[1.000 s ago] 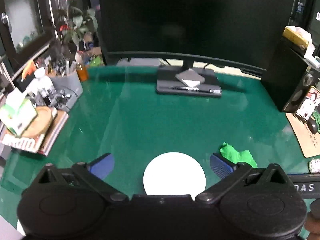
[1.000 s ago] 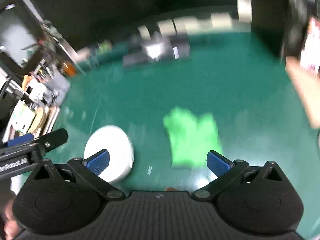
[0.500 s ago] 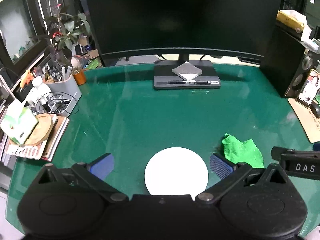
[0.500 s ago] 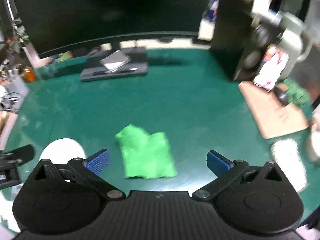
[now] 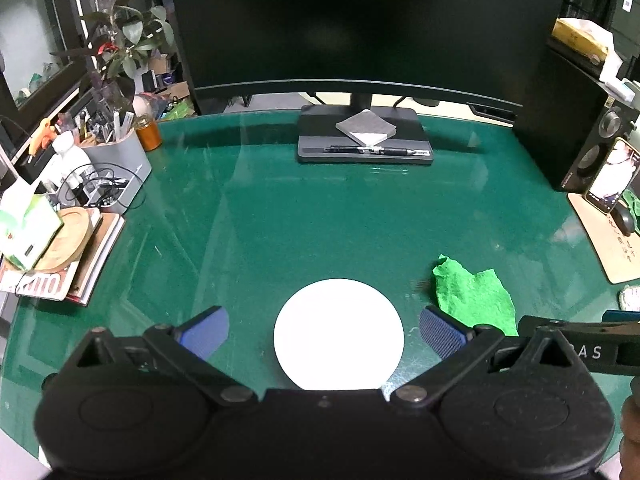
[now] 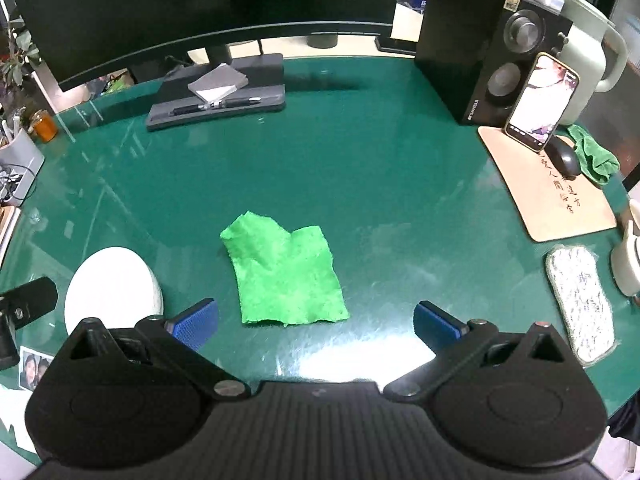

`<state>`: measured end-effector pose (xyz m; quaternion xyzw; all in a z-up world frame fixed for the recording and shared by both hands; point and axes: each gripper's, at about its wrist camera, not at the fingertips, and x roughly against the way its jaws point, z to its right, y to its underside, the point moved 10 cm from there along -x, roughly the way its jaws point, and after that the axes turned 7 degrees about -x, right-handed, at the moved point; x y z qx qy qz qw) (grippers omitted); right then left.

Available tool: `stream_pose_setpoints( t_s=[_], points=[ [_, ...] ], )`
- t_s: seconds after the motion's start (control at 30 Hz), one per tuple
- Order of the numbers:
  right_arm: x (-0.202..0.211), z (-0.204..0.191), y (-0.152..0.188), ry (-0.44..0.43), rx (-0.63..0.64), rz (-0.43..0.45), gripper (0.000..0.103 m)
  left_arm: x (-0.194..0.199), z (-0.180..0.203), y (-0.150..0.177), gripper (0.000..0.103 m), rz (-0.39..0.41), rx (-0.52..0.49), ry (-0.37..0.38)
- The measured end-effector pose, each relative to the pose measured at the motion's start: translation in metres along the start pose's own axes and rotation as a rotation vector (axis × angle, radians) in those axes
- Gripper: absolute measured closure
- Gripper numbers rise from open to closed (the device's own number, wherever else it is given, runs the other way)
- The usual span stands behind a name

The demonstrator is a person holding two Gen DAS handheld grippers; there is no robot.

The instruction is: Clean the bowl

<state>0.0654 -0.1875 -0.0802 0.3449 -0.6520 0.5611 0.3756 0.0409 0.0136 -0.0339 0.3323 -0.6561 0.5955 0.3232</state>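
A white bowl (image 5: 338,332) sits on the green glass desk near its front edge; my left gripper (image 5: 323,331) hovers over it, open, blue pads either side and not touching. The bowl (image 6: 112,290) also shows at the lower left of the right wrist view. A bright green cloth (image 6: 285,278) lies flat on the desk right of the bowl, the same green cloth (image 5: 472,294) in the left wrist view. My right gripper (image 6: 316,322) stands open just in front of the cloth's near edge, holding nothing. Part of the right gripper's black body reaches in at the left view's right edge.
A monitor stand (image 5: 365,140) with a pen and notepad stands at the back. A speaker (image 6: 494,46), phone (image 6: 542,102), mouse (image 6: 563,158) and wooden pad (image 6: 548,196) fill the right side. A grey scrub pad (image 6: 580,304) lies at the front right. Books and an organiser (image 5: 100,172) crowd the left.
The right gripper's view swung right and steadied, so the cloth now lies centred ahead of its open jaws. The left gripper stayed over the bowl, tilting slightly.
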Motion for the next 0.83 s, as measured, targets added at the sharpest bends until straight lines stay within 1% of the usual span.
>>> stream_pose_setpoints(
  t_s=[0.2,0.37,0.63,0.77,0.83],
  points=[
    [0.0009,-0.0051,0.0032,-0.02,0.017,-0.011,0.0,0.0017,0.0045,0.0005,0.001,0.006,-0.031,-0.014],
    [0.0011,-0.0074,0.0044,-0.026,0.023,-0.018,0.0,-0.0004,0.0053,0.0022,0.001,-0.001,-0.02,0.0],
    [-0.0024,-0.0069,0.0051,-0.022,0.018,-0.036,0.0,-0.0031,0.0055,0.0036,0.001,-0.015,-0.02,-0.004],
    [0.0012,-0.0053,0.0023,0.014,0.03,0.002,0.0,-0.0024,0.0052,0.0028,0.0,-0.006,-0.031,-0.026],
    [0.0017,-0.005,0.0012,0.01,0.032,0.008,0.0,-0.002,0.0048,0.0021,0.0,-0.001,-0.033,-0.034]
  ],
)
